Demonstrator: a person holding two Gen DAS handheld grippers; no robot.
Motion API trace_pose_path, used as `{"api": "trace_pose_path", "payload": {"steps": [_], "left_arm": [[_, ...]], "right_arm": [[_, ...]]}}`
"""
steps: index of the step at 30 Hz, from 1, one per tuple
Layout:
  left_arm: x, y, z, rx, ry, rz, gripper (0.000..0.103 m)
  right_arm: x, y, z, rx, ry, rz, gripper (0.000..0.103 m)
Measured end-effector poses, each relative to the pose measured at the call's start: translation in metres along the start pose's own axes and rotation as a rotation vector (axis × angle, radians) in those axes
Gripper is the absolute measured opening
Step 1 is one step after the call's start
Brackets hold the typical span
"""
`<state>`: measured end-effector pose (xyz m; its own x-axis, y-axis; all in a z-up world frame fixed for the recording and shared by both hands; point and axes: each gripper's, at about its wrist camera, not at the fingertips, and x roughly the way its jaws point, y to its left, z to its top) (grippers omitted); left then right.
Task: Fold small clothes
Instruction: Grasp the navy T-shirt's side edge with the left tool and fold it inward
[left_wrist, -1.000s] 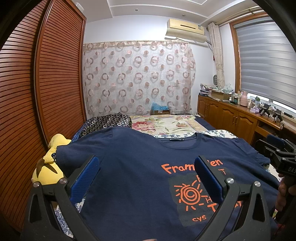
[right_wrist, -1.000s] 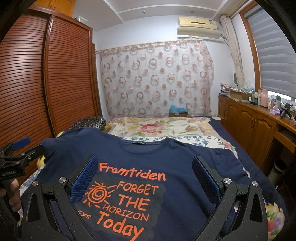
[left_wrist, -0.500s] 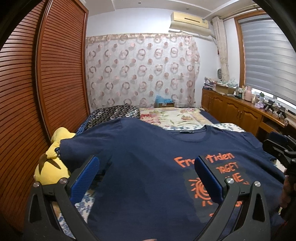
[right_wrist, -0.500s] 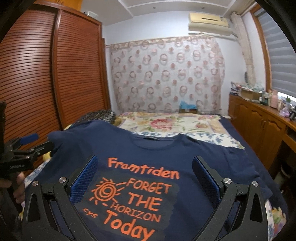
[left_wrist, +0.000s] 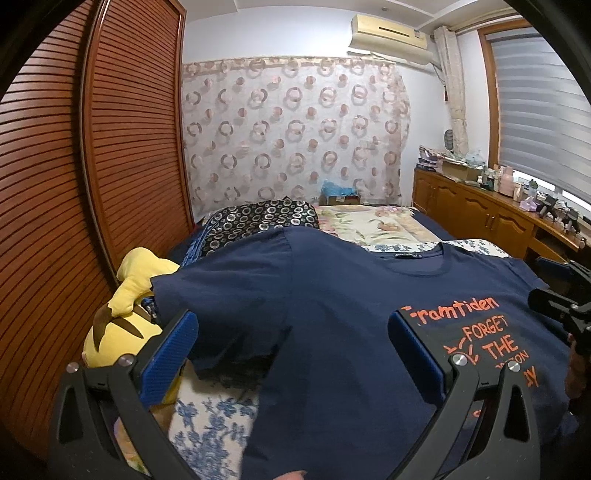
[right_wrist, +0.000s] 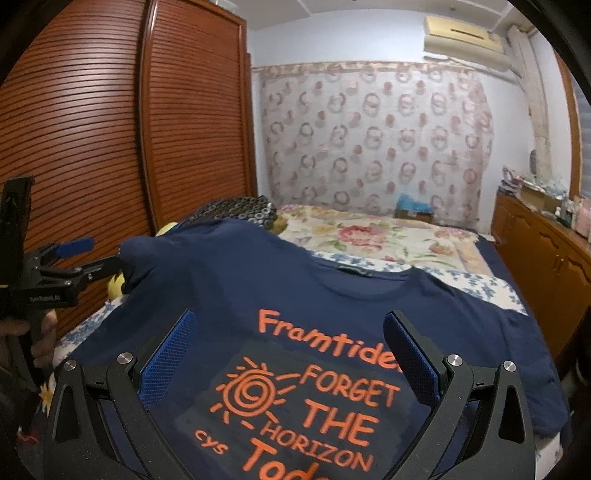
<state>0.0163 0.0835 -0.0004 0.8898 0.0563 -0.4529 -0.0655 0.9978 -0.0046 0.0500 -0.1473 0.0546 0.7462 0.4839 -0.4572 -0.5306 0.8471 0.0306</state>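
Note:
A navy T-shirt (left_wrist: 332, 295) with an orange "Framtiden FORGET THE HORIZON Today" print (right_wrist: 317, 391) lies spread face up on the bed. My left gripper (left_wrist: 291, 332) is open above the shirt's left side, near its left sleeve (left_wrist: 207, 291), with nothing between the fingers. Over the printed chest my right gripper (right_wrist: 290, 328) also stands open and holds nothing. In the right wrist view the left gripper (right_wrist: 105, 253) shows at the left, its tips next to the sleeve (right_wrist: 147, 254). The right gripper (left_wrist: 543, 282) shows at the right edge of the left wrist view.
A yellow plush toy (left_wrist: 125, 295) lies left of the shirt, against the slatted wooden wardrobe (left_wrist: 92, 166). A dark ring-patterned pillow (left_wrist: 258, 221) and floral bedding (left_wrist: 380, 225) lie beyond the collar. Wooden cabinets (left_wrist: 480, 214) with clutter on top line the right wall.
Both grippers have shifted left over the shirt. The left one now sits by the left sleeve and the blue floral sheet below it shows. Both stay open.

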Motion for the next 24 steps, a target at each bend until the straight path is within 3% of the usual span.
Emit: {"api": "trace_pose_path", "payload": {"steps": [11,14,21,24], "left_arm": [[0.030,0.059,0.000,-0.051,0.073,-0.016,0.103],[0.040,0.076,-0.001,-0.081,0.095,-0.029,0.093],[0.058,0.108,-0.003,-0.147,0.137,-0.024,0.050],[0.068,0.117,-0.003,-0.152,0.169,-0.014,0.044]], "right_arm": [[0.035,0.016,0.005,-0.029,0.049,0.056,0.103],[0.040,0.019,0.005,-0.032,0.058,0.073,0.103],[0.045,0.024,-0.003,-0.033,0.083,0.092,0.103],[0.047,0.024,-0.007,-0.030,0.092,0.100,0.103]]}}
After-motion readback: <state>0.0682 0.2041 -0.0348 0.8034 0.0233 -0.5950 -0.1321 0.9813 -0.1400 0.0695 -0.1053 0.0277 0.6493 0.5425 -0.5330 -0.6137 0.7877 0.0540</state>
